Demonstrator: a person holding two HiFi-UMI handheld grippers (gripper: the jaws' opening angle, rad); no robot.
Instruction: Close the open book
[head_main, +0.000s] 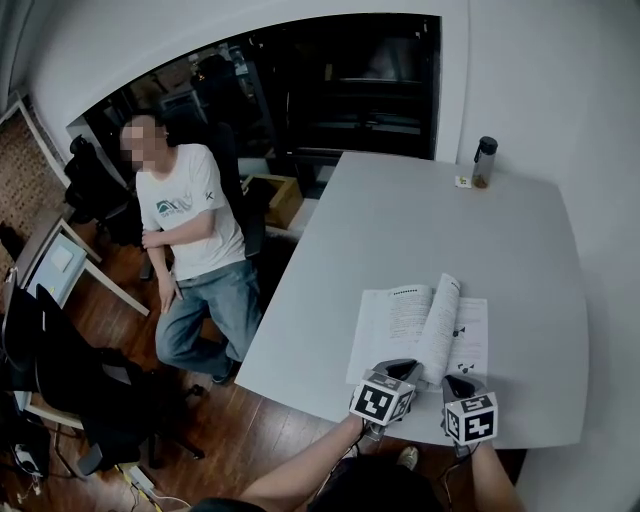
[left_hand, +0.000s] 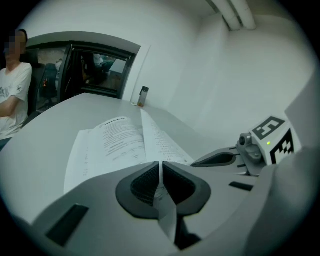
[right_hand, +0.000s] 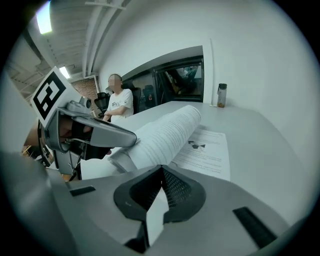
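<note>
Lying open by the near edge of the table (head_main: 400, 220), the book (head_main: 400, 320) looks to us like a soft paperback. We judge it light and floppy: its paper will buckle if pushed, may crease or tear if tugged by one corner, and the whole thing should slide easily on the smooth top. Its spine runs away from us toward the far side, and that will be the long axis once it is shut. The headings sit at the far end, so the print faces us the right way up. From the middle a curl of pages (head_main: 440, 325) stands up between the two flat halves. The best hold, we think, is the bottom margin of that curl, close to the spine, where the paper is least likely to fold. The left gripper (left_hand: 160, 164) is clamped there, jaws pressed onto the lower edge of the pages. The right gripper (right_hand: 161, 167) hangs just beside it over the right half with its jaws together. A pale sliver shows behind its pads, and we cannot tell whether that is paper. A bottle (head_main: 484, 162) stands at the far corner, well apart, and a person (head_main: 185, 215) sits beyond the table's left side.
</note>
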